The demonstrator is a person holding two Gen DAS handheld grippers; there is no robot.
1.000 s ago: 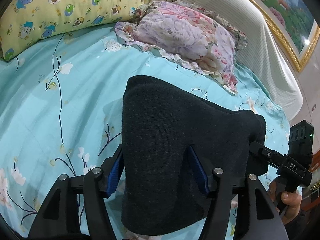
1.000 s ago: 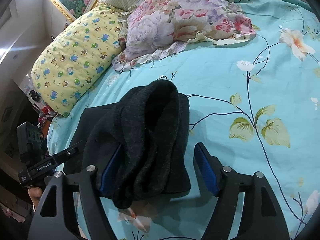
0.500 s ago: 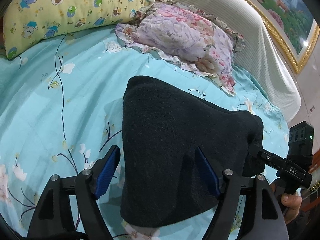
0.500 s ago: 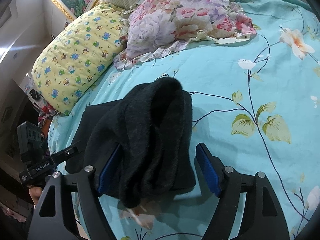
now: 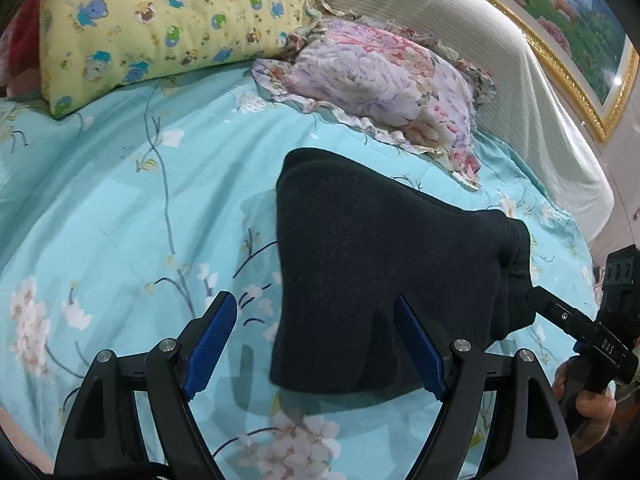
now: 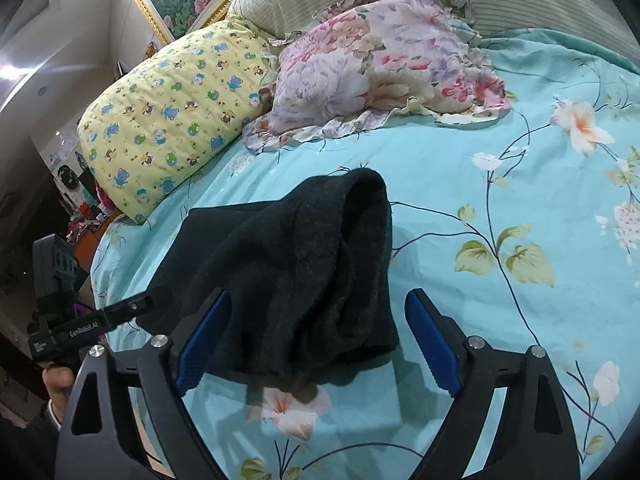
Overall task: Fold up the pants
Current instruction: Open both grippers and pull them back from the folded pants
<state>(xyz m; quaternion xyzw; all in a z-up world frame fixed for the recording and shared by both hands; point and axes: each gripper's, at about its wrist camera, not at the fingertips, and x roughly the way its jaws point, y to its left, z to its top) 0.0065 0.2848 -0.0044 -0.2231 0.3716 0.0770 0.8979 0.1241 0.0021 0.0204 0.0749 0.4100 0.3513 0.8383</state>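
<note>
The dark pants (image 5: 380, 264) lie folded into a thick bundle on the turquoise floral bedsheet (image 5: 120, 220). My left gripper (image 5: 316, 344) is open, its blue-padded fingers spread just in front of the bundle's near edge, holding nothing. The other gripper shows at the right edge of the left wrist view (image 5: 592, 336). In the right wrist view the pants (image 6: 304, 280) show their bunched end. My right gripper (image 6: 316, 344) is open, its fingers either side of that end without pinching it.
A yellow bear-print pillow (image 5: 160, 20) and a pink floral pillow (image 5: 384, 80) lie at the head of the bed. A padded striped headboard (image 5: 500, 80) and a gold-framed picture (image 5: 580, 40) stand behind. Bare sheet lies left of the pants.
Both grippers have drawn back from the pants toward me. The left gripper's fingers, which straddled the bundle's edge, now stand in front of it. The pants lie still.
</note>
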